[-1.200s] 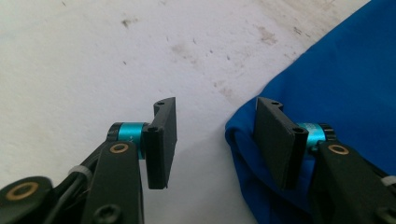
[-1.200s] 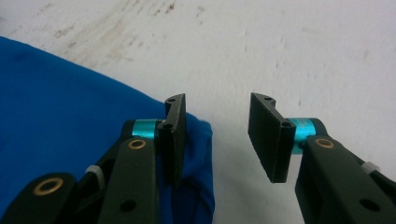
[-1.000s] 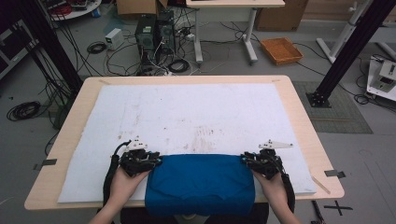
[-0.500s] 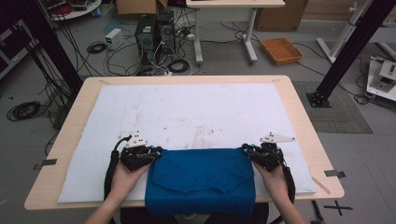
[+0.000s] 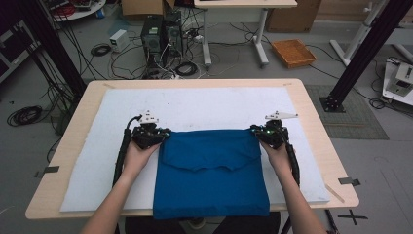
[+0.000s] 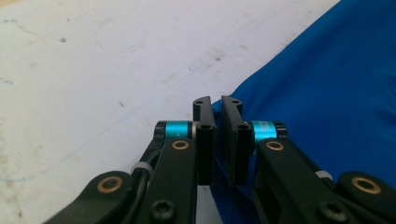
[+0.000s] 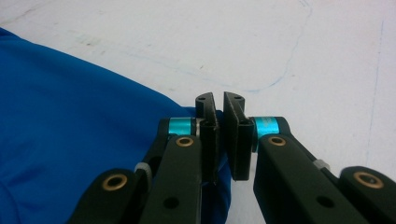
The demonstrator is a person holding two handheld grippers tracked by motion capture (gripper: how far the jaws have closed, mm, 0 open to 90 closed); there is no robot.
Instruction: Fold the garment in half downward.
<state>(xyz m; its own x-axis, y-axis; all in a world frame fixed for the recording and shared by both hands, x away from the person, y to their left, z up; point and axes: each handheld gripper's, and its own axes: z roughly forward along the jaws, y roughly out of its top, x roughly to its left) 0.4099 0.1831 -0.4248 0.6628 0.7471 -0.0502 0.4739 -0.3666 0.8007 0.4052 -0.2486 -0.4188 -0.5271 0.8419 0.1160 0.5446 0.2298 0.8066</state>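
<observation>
Across the high view, we found the blue cloth [image 5: 210, 170] lying on the white mat [image 5: 97, 165] at the near middle of the wooden table [image 5: 316, 126], its near edge hanging over the table's front, with the left gripper [image 5: 155, 136] clamped on its far left corner and the right gripper [image 5: 258, 132] clamped on its far right corner; a scalloped seam crossed the upper part of the fabric. Against the earlier frames of this view, both hands stood farther up the table, the far edge of the cloth had travelled with them, and much more of the fabric lay spread on the mat. Through the left gripper view, we noted the left gripper [image 6: 217, 112] closed, its jaws having just been closing, with a thin pinch of blue cloth [image 6: 327, 93] between the pads and bare mat [image 6: 93, 70] to one side. Through the right gripper view, the right gripper [image 7: 218, 109] showed the same: jaws having just been closing, pressed together on the cloth's corner [image 7: 84, 121]. We judged the step in hand to be drawing the cloth flat away from the person; it would go best with both corners carried evenly, held low and taut, so no slack gathered along the far edge.
</observation>
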